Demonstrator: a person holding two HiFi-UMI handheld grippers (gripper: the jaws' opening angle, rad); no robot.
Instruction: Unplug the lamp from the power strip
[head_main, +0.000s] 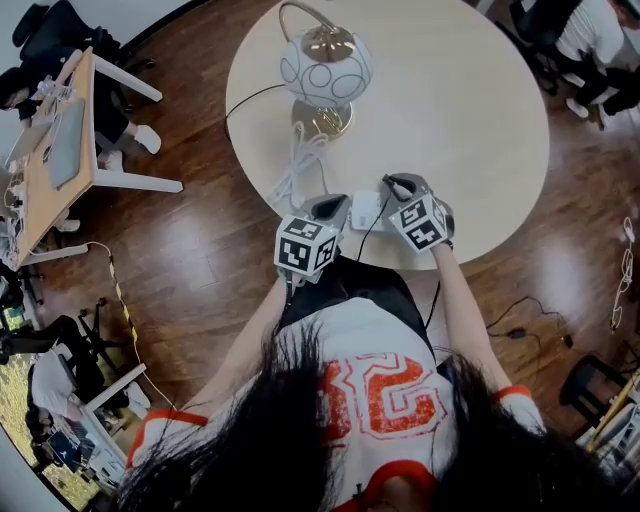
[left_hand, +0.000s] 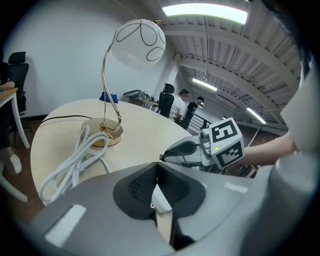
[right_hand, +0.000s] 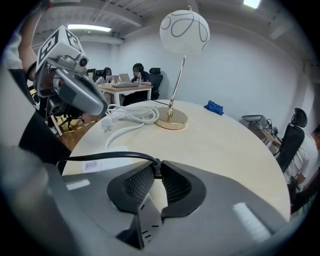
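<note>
**A:** Why both hands for one small job?

**B:** The power strip is light, so I reckon it would lift with the pull. My left fingers are clenched on a white edge that I take to be the strip's corner. That steadies it at my side of the table.

**A:** And the right?

**B:** My right fingers are grasping the plug, just where the black cord runs into it. I hold the plug's body and not the cord, so the wire takes no strain.

**A:** Is it out yet?

**B:** I can't tell, because my own fingers hide where the plug meets the strip. I'd judge that the pull itself is the step in hand.

**A:** Where's the lamp?

**B:** The lamp stands upright farther back on the table, well apart from my hands. A white cable lies looped beside its base. The black cord curves loosely, so the lamp shouldn't get tugged.
</note>
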